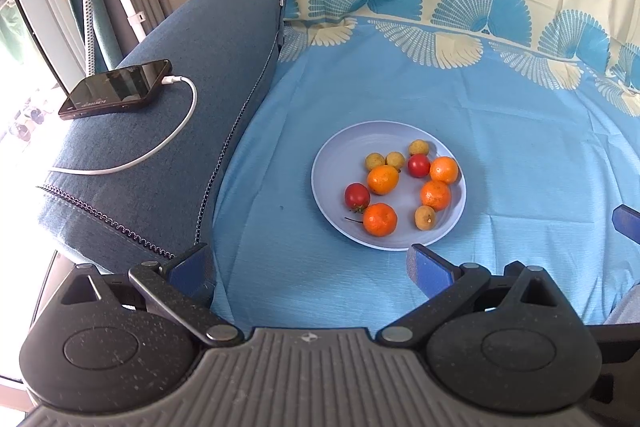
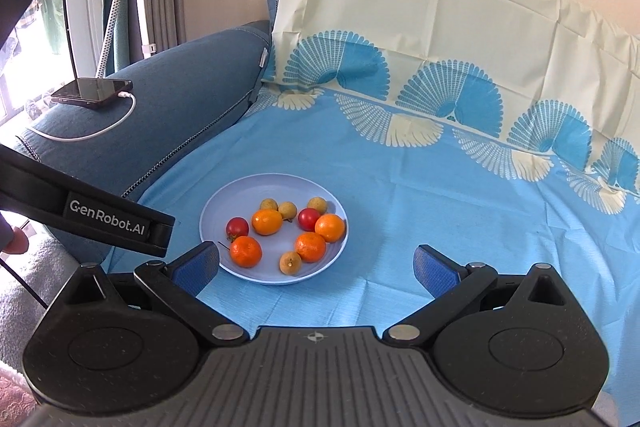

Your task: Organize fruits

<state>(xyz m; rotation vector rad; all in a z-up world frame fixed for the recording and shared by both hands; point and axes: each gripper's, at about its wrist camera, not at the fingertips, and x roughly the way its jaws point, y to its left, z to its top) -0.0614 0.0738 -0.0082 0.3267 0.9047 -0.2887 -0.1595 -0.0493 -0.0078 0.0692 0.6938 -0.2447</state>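
Note:
A pale blue plate point(image 1: 332, 163) point(image 2: 224, 211) lies on the blue cloth and holds several fruits: orange mandarins point(image 1: 380, 219) point(image 2: 246, 251), two red tomatoes point(image 1: 357, 195) point(image 2: 237, 227) and small yellow-brown longans point(image 1: 425, 217) point(image 2: 290, 262). My left gripper point(image 1: 314, 267) is open just short of the plate's near rim, nothing between its blue fingers. My right gripper point(image 2: 318, 265) is open too, its left pad beside the plate's near-left rim. The body of the left gripper point(image 2: 112, 223) shows in the right wrist view at the left.
A blue sofa armrest point(image 1: 168, 131) point(image 2: 168, 115) rises left of the plate, with a phone point(image 1: 116, 89) point(image 2: 92, 91) on a white charging cable point(image 1: 160, 147). The patterned cloth point(image 1: 500, 155) point(image 2: 460, 219) spreads right and climbs the backrest. A hand point(image 2: 14, 241) shows at the far left.

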